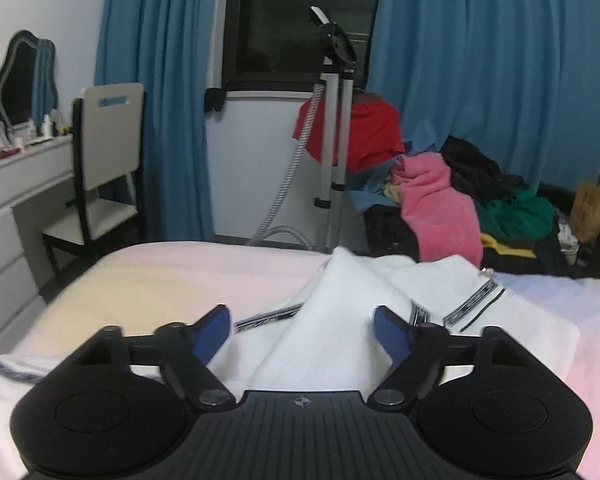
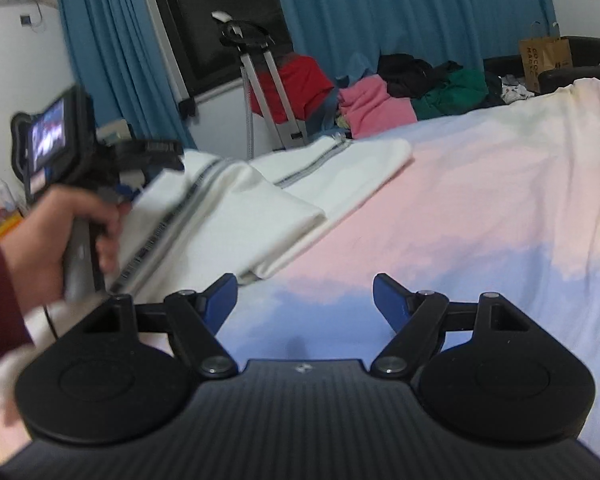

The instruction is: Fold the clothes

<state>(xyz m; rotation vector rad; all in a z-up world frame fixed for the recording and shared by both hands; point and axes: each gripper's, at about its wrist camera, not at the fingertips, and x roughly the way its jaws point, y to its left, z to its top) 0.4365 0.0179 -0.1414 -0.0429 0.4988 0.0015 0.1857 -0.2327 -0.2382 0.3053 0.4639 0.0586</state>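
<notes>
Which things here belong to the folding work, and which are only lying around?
Belong to the job:
- white knit garment with dark patterned trim, on the bed
- left gripper, over it
- right gripper

Lying about:
- pink towel
- red cloth
- green garment
- white chair

White garment (image 1: 340, 332) with dark patterned trim, partly folded, rumpled, lying on pastel bedspread (image 2: 480, 208)

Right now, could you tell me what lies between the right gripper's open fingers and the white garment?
Only bare bedsheet lies between the right gripper and the white garment, whose folded edge sits just ahead to its left; this shows in the right wrist view.
</notes>
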